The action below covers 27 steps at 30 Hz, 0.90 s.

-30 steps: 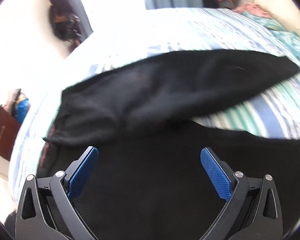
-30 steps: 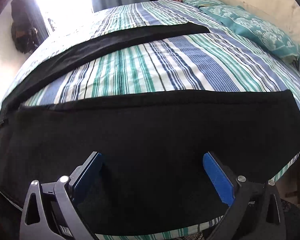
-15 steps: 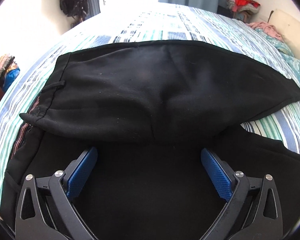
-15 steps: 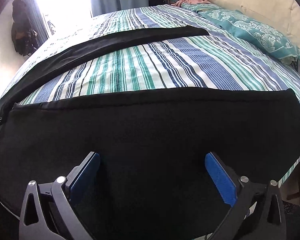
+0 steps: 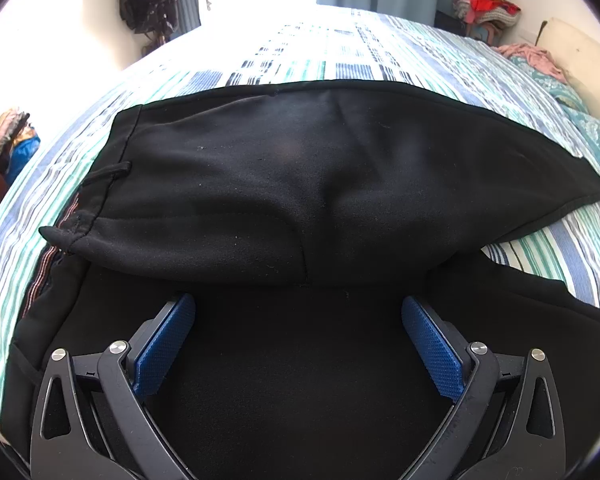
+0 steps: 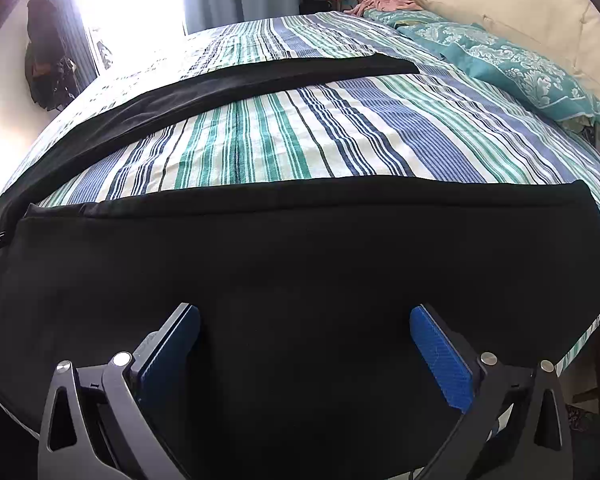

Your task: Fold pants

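Pants (image 5: pixel 300 184) lie spread across the striped bed (image 6: pixel 300 136), waistband at the left, black fabric doubled over itself near the seat. Left claw (image 5: pixel 298 340) hovers over the near fabric, blue pads wide apart, released. Farther right, right claw (image 6: pixel 305 352) hangs over the near leg, likewise released. One leg stretches toward the far right.
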Each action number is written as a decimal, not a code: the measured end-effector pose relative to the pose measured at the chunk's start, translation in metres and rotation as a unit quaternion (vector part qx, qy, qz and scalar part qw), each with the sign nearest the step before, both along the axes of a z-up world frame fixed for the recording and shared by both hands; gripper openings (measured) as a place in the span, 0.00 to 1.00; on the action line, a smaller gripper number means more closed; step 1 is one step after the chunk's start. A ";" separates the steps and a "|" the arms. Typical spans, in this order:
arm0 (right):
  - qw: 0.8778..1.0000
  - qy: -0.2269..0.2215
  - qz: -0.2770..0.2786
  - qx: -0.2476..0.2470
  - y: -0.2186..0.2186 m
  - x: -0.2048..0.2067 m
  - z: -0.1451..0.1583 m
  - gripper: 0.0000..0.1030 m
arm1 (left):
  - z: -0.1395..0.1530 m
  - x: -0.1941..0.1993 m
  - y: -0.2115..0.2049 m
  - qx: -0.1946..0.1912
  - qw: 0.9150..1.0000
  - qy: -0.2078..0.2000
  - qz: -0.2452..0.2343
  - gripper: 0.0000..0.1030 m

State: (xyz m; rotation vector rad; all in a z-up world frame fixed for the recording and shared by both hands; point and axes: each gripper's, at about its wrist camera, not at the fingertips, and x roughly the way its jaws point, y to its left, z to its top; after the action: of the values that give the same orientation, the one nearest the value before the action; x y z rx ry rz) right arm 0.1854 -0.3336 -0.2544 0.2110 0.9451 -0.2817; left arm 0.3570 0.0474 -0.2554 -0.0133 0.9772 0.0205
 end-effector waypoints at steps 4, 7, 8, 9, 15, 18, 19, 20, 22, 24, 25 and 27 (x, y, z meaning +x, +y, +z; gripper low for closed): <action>1.000 0.001 0.001 0.001 0.000 0.000 0.000 1.00 | 0.000 0.001 0.000 0.000 1.000 0.000 0.000 1.00; 1.000 -0.002 0.006 0.001 0.000 -0.001 -0.001 1.00 | 0.000 0.001 0.000 0.000 1.000 0.000 0.000 1.00; 1.000 -0.003 0.008 0.000 0.000 -0.002 -0.001 1.00 | 0.000 0.001 0.000 0.000 1.000 0.000 0.000 1.00; 1.000 -0.004 0.010 0.000 0.000 -0.002 -0.001 1.00 | 0.000 0.001 0.000 0.000 1.000 0.000 0.000 1.00; 1.000 -0.004 0.015 0.002 0.000 -0.003 -0.001 1.00 | 0.000 0.001 0.000 0.000 1.000 0.000 0.000 1.00; 1.000 -0.002 0.014 0.002 0.000 -0.002 0.000 1.00 | 0.000 0.001 0.000 0.000 1.000 0.000 0.000 1.00; 1.000 -0.002 0.014 0.003 0.000 -0.002 0.000 1.00 | 0.000 0.000 0.000 0.000 1.000 0.000 0.000 1.00; 1.000 -0.002 0.014 0.003 0.000 -0.002 0.000 1.00 | 0.000 0.000 0.000 0.000 1.000 0.000 0.000 1.00; 1.000 -0.002 0.015 0.002 0.000 -0.002 0.000 1.00 | 0.000 0.000 0.000 0.000 1.000 0.000 0.000 1.00; 1.000 -0.003 0.015 0.002 0.000 -0.002 0.000 1.00 | 0.000 0.000 0.000 0.000 1.000 0.000 0.000 1.00; 1.000 -0.003 0.015 0.002 0.000 -0.002 0.000 1.00 | 0.000 0.000 0.000 0.000 1.000 0.000 0.000 1.00; 1.000 -0.003 0.015 0.002 0.000 -0.002 0.000 1.00 | 0.000 0.000 0.000 0.000 1.000 0.000 0.000 1.00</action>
State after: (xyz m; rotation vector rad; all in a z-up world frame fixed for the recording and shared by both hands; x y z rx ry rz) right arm 0.1832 -0.3339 -0.2546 0.2013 0.9425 -0.2520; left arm 0.3574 0.0475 -0.2557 -0.0137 0.9773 0.0211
